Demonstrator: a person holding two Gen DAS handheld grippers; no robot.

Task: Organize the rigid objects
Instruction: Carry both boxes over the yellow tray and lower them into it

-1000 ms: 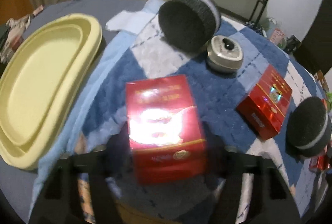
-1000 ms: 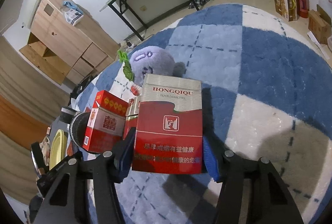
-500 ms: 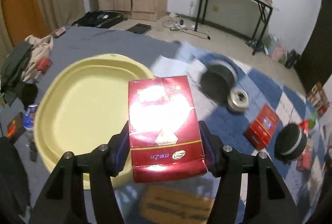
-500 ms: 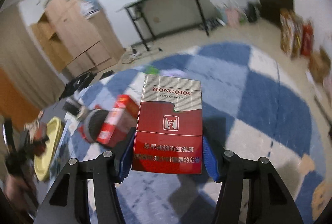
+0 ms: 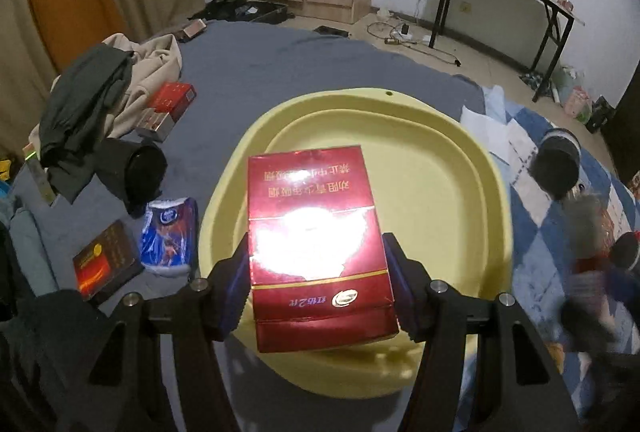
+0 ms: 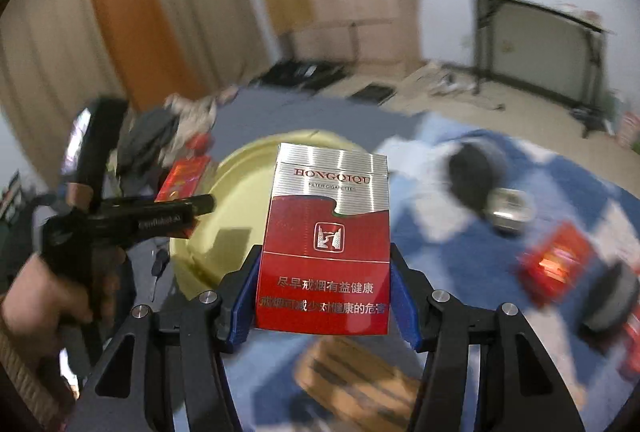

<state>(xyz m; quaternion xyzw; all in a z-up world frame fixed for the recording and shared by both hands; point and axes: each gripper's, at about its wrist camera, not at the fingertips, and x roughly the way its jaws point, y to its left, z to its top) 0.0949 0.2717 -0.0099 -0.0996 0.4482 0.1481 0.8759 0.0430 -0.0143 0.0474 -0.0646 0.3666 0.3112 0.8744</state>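
My left gripper (image 5: 316,296) is shut on a glossy red box (image 5: 316,244) and holds it above the yellow tray (image 5: 448,200). My right gripper (image 6: 324,296) is shut on a red and silver Hongqiqu cigarette pack (image 6: 326,236), held in the air right of the tray (image 6: 224,216). The left gripper with its red box (image 6: 184,176) shows at the left of the blurred right wrist view.
Left of the tray lie a blue packet (image 5: 170,236), a dark book (image 5: 104,264), a black cylinder (image 5: 142,168), a red box (image 5: 172,98) and a pile of clothes (image 5: 100,100). On the blue checked rug (image 5: 560,244) lie black round things (image 5: 556,168), a silver tin (image 6: 508,210) and a red box (image 6: 556,260).
Both grippers have swung left from the rug toward the yellow tray. The left one now holds its red box over the tray. Both grips are unchanged.
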